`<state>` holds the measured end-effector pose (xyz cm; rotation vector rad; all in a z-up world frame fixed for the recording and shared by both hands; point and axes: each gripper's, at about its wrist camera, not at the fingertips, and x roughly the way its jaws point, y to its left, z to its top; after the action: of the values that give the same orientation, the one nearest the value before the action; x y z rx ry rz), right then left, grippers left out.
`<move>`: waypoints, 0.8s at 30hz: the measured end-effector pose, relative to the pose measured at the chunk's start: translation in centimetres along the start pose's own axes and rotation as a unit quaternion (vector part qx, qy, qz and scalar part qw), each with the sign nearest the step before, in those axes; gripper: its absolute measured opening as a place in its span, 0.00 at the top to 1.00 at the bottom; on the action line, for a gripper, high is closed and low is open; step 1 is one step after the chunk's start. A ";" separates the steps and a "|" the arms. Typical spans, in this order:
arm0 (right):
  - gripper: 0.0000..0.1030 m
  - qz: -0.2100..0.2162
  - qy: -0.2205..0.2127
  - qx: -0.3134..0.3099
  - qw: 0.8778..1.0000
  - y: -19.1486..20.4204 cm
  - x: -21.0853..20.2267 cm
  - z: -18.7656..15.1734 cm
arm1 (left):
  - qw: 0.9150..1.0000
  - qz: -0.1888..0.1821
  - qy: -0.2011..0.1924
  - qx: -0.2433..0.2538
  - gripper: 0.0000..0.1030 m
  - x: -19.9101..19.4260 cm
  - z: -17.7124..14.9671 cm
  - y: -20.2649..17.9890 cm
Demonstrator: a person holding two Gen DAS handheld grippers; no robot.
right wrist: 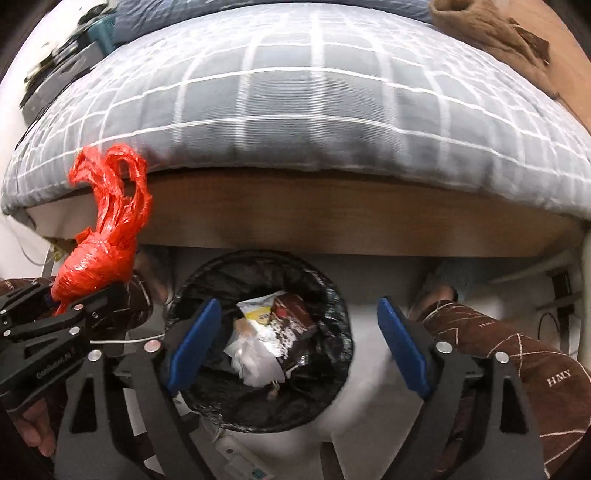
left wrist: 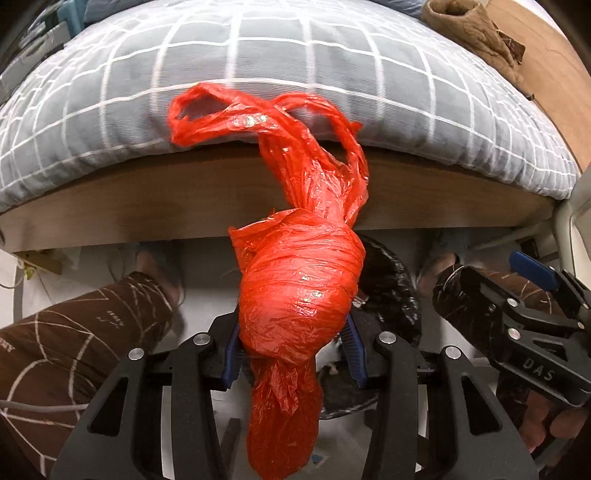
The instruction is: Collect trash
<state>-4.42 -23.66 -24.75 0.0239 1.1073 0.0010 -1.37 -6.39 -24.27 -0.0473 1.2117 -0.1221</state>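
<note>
A knotted red plastic bag [left wrist: 299, 291] is pinched between the blue pads of my left gripper [left wrist: 293, 354], its loose handles sticking up toward the bed. From the right wrist view the same red bag [right wrist: 99, 254] and left gripper [right wrist: 55, 306] sit at the left, beside the bin. My right gripper [right wrist: 299, 343] is open, wide apart over a round bin with a black liner [right wrist: 336, 314], nothing between its fingers. Wrappers and a white crumpled bag [right wrist: 262, 339] lie inside the bin. The right gripper [left wrist: 532, 291] shows at the right edge of the left view.
A bed with a grey checked duvet [right wrist: 295, 107] and wooden side board [right wrist: 332, 214] runs across behind the bin. A person's legs in brown patterned trousers [right wrist: 509, 354] and slippered feet [left wrist: 162, 269] flank the bin. A brown garment [left wrist: 476, 33] lies on the bed.
</note>
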 end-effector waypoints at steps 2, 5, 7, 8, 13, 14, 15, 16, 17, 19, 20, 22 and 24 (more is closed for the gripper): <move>0.18 -0.008 -0.001 0.005 1.000 -1.2 -0.3 -0.6 | 1.000 -0.001 0.000 0.004 0.57 0.0 -0.5 -0.8; 0.18 -0.011 -0.001 0.021 1.000 -2.2 -0.7 -1.1 | 1.000 -0.005 0.005 0.011 0.57 0.4 -1.2 -2.4; 0.18 -0.009 -0.001 0.036 0.999 -3.1 -0.8 -1.3 | 1.000 -0.005 0.008 0.019 0.57 0.6 -1.6 -3.3; 0.18 -0.006 -0.001 0.042 0.999 -3.3 -0.9 -1.3 | 1.000 -0.006 0.012 0.023 0.57 0.8 -1.7 -3.6; 0.18 0.002 -0.005 0.038 0.999 -3.1 -1.1 -0.9 | 0.999 -0.002 0.017 0.028 0.55 1.7 -2.1 -3.2; 0.18 0.002 -0.005 0.032 0.999 -2.8 -1.1 -0.8 | 1.000 0.001 0.016 0.027 0.55 1.8 -2.1 -3.0; 0.18 0.001 -0.006 0.026 1.000 -2.5 -1.2 -0.9 | 1.000 0.004 0.014 0.025 0.53 1.8 -2.1 -2.8; 0.18 0.000 -0.006 0.022 1.000 -2.3 -1.1 -0.9 | 1.000 0.005 0.013 0.025 0.52 1.9 -2.0 -2.7; 0.18 -0.001 -0.007 0.017 1.000 -2.1 -1.1 -0.9 | 1.000 0.006 0.012 0.024 0.50 2.0 -2.0 -2.6; 0.18 -0.002 -0.006 0.013 1.000 -1.8 -1.0 -0.9 | 1.000 0.008 0.006 0.024 0.44 1.8 -1.8 -2.5; 0.18 -0.002 -0.006 0.012 1.000 -1.7 -1.0 -0.9 | 1.000 0.010 0.002 0.025 0.38 1.8 -1.8 -2.3; 0.18 -0.002 -0.007 0.012 1.000 -1.6 -1.0 -0.9 | 1.000 0.014 -0.008 0.026 0.33 1.5 -1.7 -2.1; 0.18 0.000 -0.007 0.014 1.000 -1.6 -0.9 -0.9 | 0.999 0.016 -0.014 0.024 0.27 1.3 -1.6 -1.9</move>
<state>-5.61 -25.24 -24.39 0.0483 1.0924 -0.0148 -2.53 -8.35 -25.81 0.0133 1.1811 -0.1217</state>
